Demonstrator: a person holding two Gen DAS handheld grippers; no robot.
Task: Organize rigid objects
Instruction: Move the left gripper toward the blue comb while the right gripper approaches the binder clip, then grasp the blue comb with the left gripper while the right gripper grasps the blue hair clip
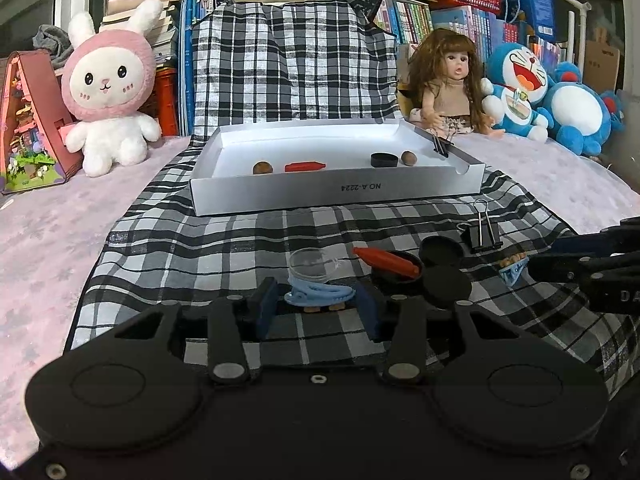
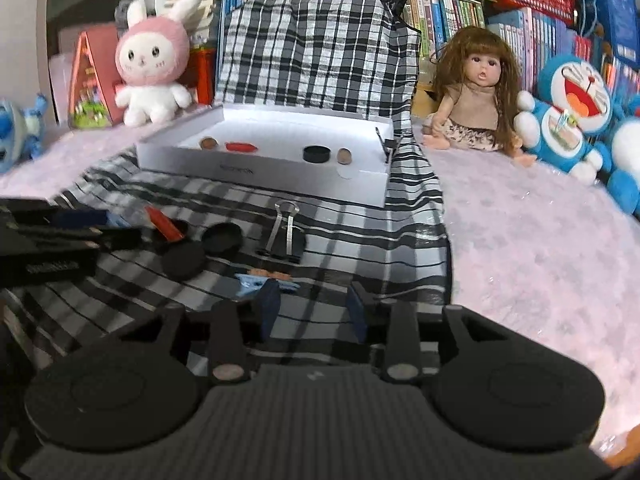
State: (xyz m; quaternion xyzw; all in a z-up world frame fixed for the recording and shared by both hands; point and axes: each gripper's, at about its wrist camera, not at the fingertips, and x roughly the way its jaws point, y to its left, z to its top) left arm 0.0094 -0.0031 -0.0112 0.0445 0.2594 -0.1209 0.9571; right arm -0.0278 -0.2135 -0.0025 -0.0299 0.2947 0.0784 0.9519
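Observation:
A white box lid [image 1: 336,196] [image 2: 264,172] holds two brown nuts, a red piece [image 1: 305,166], a black cap [image 1: 384,159] and a binder clip on its right wall. My left gripper [image 1: 318,306] is open, a blue clip [image 1: 320,295] lying between its fingertips. Beyond it lie a clear cup [image 1: 310,266], a red piece [image 1: 386,261] on a black lid, and two black caps [image 1: 442,249]. My right gripper [image 2: 314,304] is open, low over the cloth; another blue clip [image 2: 260,280] lies by its left finger. A black binder clip [image 2: 282,236] [image 1: 482,230] lies ahead.
The checked cloth [image 1: 240,240] covers a pale pink bedspread. A bunny plush [image 1: 110,84], a doll [image 1: 444,80] and Doraemon plushes [image 1: 520,84] sit behind the box. Books and a red basket line the back.

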